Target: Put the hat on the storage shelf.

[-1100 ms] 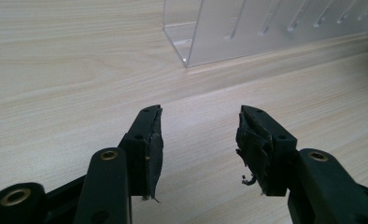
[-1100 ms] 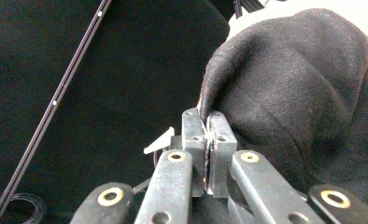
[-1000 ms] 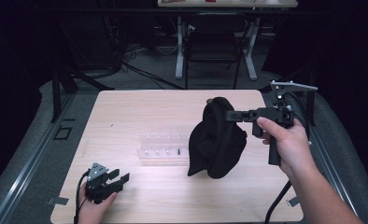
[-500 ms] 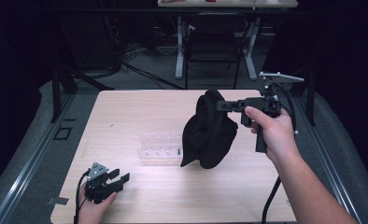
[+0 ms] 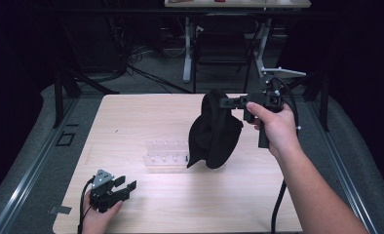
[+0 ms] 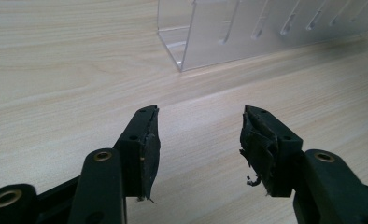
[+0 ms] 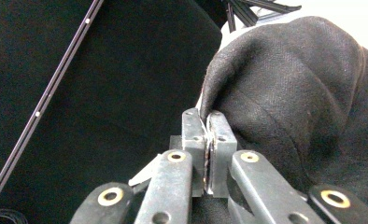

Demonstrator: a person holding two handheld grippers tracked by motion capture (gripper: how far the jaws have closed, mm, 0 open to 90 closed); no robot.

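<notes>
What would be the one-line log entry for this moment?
right gripper: shut on black cloth bag, lifted above table | left gripper: open, low on table | clear rack: untouched

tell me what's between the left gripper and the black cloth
The clear rack lies on the table between the left gripper and the black cloth, seen in the high view.

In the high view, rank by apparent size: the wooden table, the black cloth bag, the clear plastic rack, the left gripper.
1. Light wooden table
2. Black cloth bag
3. Clear plastic rack and black left gripper: look alike in size, and the gripper sits nearer the camera, so unranked.
</notes>
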